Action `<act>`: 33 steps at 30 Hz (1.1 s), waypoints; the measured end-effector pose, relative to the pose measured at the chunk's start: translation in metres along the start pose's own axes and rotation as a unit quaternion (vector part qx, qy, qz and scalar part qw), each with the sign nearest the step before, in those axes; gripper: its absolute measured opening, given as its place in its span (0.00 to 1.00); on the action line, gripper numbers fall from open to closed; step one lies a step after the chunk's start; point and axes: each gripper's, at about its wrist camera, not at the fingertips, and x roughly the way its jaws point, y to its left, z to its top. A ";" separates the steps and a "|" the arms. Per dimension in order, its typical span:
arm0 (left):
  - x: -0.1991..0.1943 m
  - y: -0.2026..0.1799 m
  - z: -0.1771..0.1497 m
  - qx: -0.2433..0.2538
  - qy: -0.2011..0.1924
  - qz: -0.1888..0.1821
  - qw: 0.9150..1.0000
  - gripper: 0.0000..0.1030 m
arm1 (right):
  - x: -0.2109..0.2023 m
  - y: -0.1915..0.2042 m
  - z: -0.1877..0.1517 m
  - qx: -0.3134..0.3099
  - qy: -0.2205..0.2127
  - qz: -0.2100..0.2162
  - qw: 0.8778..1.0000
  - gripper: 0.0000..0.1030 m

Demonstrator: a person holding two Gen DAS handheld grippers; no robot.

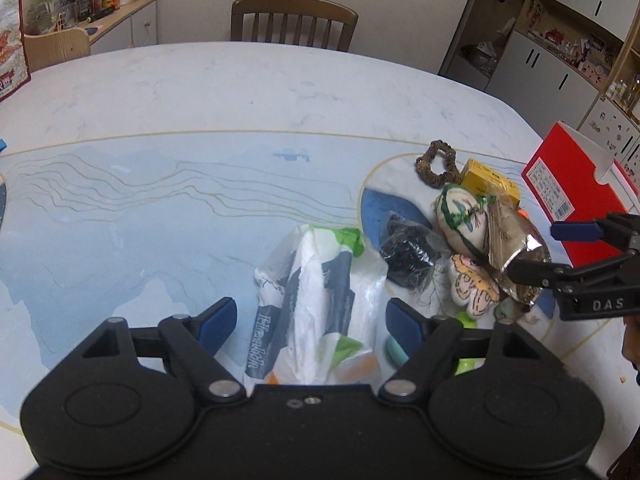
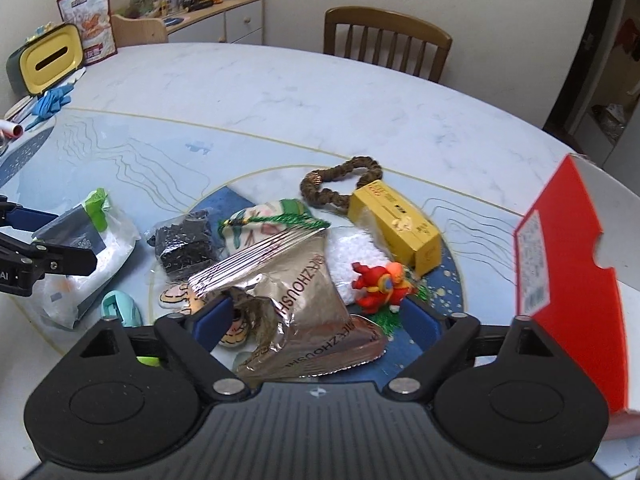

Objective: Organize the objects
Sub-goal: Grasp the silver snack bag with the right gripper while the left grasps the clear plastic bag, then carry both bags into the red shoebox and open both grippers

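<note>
My left gripper [image 1: 312, 326] is open, its blue pads on either side of a white plastic bag [image 1: 316, 292] printed "Health" that lies on the blue mat [image 1: 120, 220]. In the right wrist view the same gripper [image 2: 60, 236] hovers over that bag [image 2: 92, 248]. My right gripper [image 2: 316, 320] is open too, straddling a crumpled silver foil pouch [image 2: 304, 300] on top of a pile. From the left it shows as the right gripper [image 1: 552, 250] around the pouch [image 1: 516, 240]. The pile holds a black bead bag [image 2: 186, 240], an embroidered pouch [image 2: 260, 220], a red toy figure [image 2: 380, 284], a yellow box [image 2: 396, 224] and a brown scrunchie [image 2: 340, 184].
An open red box [image 2: 568, 280] stands at the right edge of the marble table [image 1: 240, 92]. A mint green item [image 2: 120, 308] lies near the bag. A yellow tissue box [image 2: 48, 60] and blue gloves [image 2: 52, 100] sit far left. A wooden chair [image 2: 384, 44] stands behind.
</note>
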 end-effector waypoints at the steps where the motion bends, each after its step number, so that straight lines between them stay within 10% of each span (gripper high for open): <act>1: 0.001 0.000 -0.001 0.002 0.002 -0.003 1.000 0.73 | 0.002 0.001 0.001 -0.002 0.003 0.003 1.000 0.80; 12: 0.000 0.004 -0.005 -0.035 -0.002 -0.031 0.999 0.33 | -0.003 0.008 -0.001 0.015 0.005 -0.001 1.000 0.38; 33: -0.054 -0.056 0.028 0.001 -0.035 -0.068 0.997 0.24 | -0.106 -0.026 -0.025 0.124 -0.008 0.014 0.992 0.36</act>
